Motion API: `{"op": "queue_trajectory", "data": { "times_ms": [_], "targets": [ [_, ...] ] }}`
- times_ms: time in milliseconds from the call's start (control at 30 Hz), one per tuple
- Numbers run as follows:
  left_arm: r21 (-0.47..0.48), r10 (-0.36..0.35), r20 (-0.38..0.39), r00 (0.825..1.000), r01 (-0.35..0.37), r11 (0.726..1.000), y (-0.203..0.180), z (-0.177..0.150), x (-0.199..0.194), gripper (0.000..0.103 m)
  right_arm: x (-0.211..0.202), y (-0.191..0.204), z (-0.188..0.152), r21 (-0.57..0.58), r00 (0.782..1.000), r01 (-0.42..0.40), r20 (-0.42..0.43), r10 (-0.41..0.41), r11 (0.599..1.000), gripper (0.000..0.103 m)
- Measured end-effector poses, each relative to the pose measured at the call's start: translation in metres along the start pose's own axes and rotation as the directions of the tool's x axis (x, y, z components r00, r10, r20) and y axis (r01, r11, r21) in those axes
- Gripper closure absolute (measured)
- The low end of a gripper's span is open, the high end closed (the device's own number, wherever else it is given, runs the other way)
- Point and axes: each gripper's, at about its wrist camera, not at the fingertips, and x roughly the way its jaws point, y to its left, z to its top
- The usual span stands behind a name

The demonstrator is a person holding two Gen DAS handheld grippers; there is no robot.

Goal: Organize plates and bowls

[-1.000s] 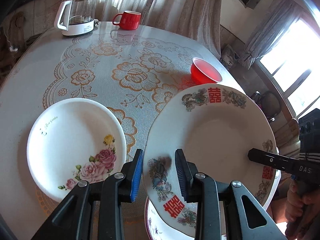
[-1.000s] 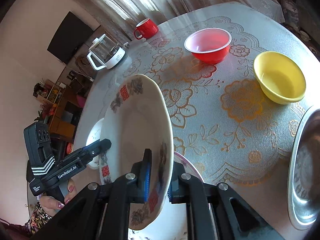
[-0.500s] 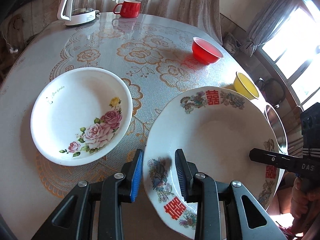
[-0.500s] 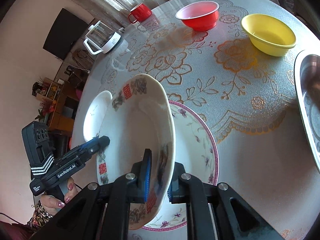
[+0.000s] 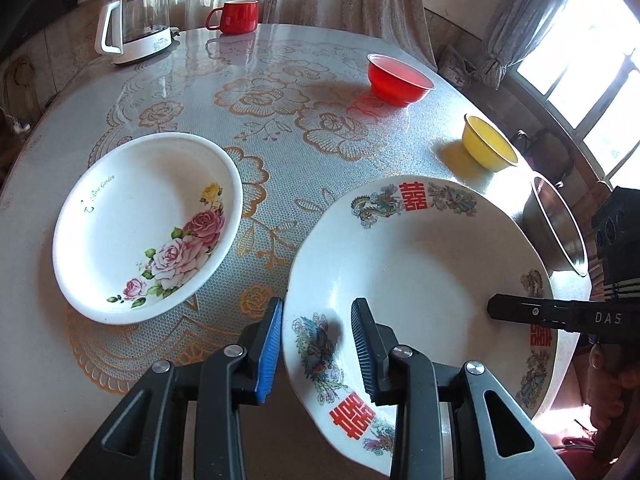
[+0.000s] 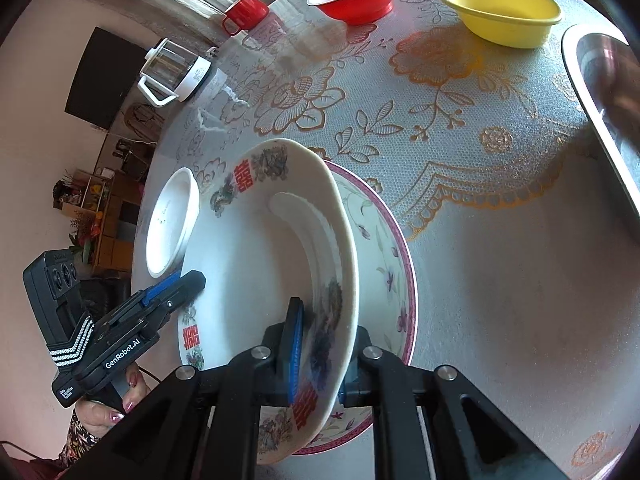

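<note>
**White dragon plate held at both rims over the purple-rimmed plate**

White ceramic, printed with red double-happiness characters and dragons, makes up the plate (image 5: pixel 420 264) carried between the two grippers. In the left wrist view its near-left rim is seen between the blue pads of the left gripper (image 5: pixel 316 344), whose jaws are opening; the left pad lies at the rim's outer edge, the right pad stands over the plate's inner face with a gap visible. In the right wrist view the right gripper (image 6: pixel 320 356) is seen clamped tightly on the opposite rim, the plate tilted on edge.

Only the right wrist view shows what lies beneath: a white plate with a purple rim and small flowers (image 6: pixel 384 248), flat on the lace-patterned table (image 6: pixel 500 260). Only the left wrist view shows the roses printed in the white rose-patterned deep plate (image 5: pixel 148 228), which lies to the left, well apart.

Three plates are counted. Three bowls are counted: a red plastic bowl (image 5: pixel 398 80), a yellow plastic bowl (image 5: pixel 488 148) and a steel bowl (image 5: pixel 556 228) at the right edge. One red mug (image 5: pixel 236 16) and one glass kettle with a white handle (image 5: pixel 136 24) stand at the far side.
</note>
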Motion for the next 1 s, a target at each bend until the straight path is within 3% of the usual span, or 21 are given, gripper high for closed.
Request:
{"op": "queue_trajectory", "data": {
  "times_ms": [267,400,667,900,1000],
  "targets": [
    [0.013,0.010,0.007,1.000,-0.010,1.000,-0.001,-0.001,0.001,0.068,0.000,0.002,0.001,0.003,1.000,0.017,-0.006,-0.017,1.000,0.088],
    [0.017,0.014,-0.004,1.000,-0.014,1.000,-0.002,-0.003,0.002,0.066,-0.007,0.003,-0.001,-0.013,0.998,0.062,-0.013,-0.062,0.998,0.083],
    [0.034,0.018,-0.019,1.000,-0.017,0.999,-0.004,-0.005,0.005,0.063,-0.024,0.006,-0.006,-0.072,0.989,0.150,-0.005,-0.151,0.986,0.082],
    [0.127,0.092,-0.015,0.996,-0.090,0.988,-0.020,-0.008,0.002,0.058,-0.031,0.013,-0.006,-0.098,0.977,0.215,0.025,-0.214,0.972,0.082],
    [0.139,0.093,0.014,0.996,-0.094,0.986,-0.020,-0.007,-0.007,0.055,-0.035,0.017,-0.004,-0.115,0.973,0.228,0.051,-0.224,0.967,0.082]
  ]
}}
